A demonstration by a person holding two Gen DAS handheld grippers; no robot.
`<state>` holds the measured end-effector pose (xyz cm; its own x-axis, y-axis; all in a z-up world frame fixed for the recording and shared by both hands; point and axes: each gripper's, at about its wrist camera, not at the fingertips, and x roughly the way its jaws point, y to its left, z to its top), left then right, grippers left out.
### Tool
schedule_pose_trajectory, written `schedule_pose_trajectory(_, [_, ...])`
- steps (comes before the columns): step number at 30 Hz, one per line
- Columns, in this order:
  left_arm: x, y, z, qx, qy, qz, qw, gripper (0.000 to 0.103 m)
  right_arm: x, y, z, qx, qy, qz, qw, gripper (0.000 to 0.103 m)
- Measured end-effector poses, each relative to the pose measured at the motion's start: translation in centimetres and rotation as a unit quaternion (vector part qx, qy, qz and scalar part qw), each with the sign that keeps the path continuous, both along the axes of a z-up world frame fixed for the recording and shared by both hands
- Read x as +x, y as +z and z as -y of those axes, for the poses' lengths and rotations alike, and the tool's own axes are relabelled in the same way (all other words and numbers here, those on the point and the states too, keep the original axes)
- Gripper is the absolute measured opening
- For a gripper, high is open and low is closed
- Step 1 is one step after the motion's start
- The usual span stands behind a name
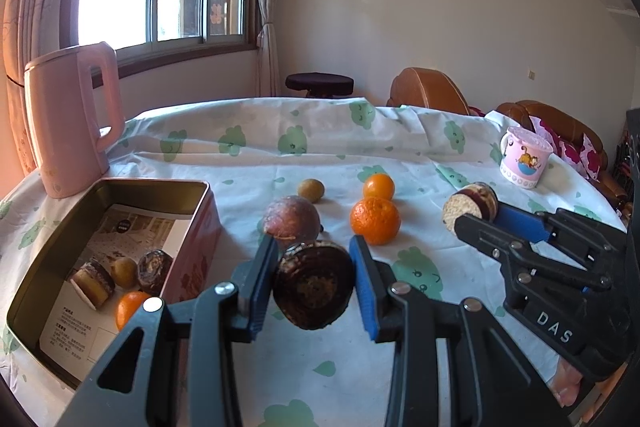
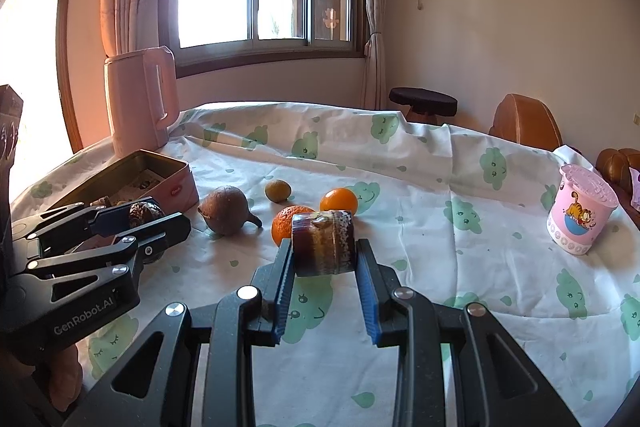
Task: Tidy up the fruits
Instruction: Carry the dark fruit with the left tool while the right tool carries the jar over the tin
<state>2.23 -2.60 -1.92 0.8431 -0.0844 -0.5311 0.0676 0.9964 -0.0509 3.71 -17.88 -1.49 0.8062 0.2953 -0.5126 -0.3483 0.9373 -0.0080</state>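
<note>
My left gripper [image 1: 314, 285] is shut on a dark brown cut fruit half [image 1: 314, 287], held just above the cloth, right of the open tin [image 1: 200, 239]. The tin holds several fruit pieces and a small orange. My right gripper [image 2: 323, 251] is shut on a brown, layered cylinder-shaped fruit piece [image 2: 323, 243], raised off the table. On the cloth beyond lie a brown round fruit [image 1: 291, 217], a small greenish fruit [image 1: 311, 190] and two oranges [image 1: 375, 220] [image 1: 378, 187]. The right wrist view shows the left gripper [image 2: 160, 217] at the left, next to the tin [image 2: 178, 189].
A pink kettle [image 1: 68, 123] stands behind the tin at the back left. A pink cartoon mug [image 2: 582, 209] sits near the table's right edge. The tablecloth [image 1: 320, 147] is white with green prints. A stool and brown sofa stand beyond the table.
</note>
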Motion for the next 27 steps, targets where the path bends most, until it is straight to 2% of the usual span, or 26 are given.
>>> schedule_pose_trajectory(20, [-1.5,0.7,0.8,0.028,0.007,0.045,0.9985,0.039,-1.2,0.7,0.2,0.005,-0.012,0.04,0.999,0.032])
schedule_pose_trajectory(27, [-1.9,0.9,0.5,0.022,0.009,0.055,0.9982,0.039,-1.6,0.8,0.0,-0.006,-0.023,0.052,0.998,0.032])
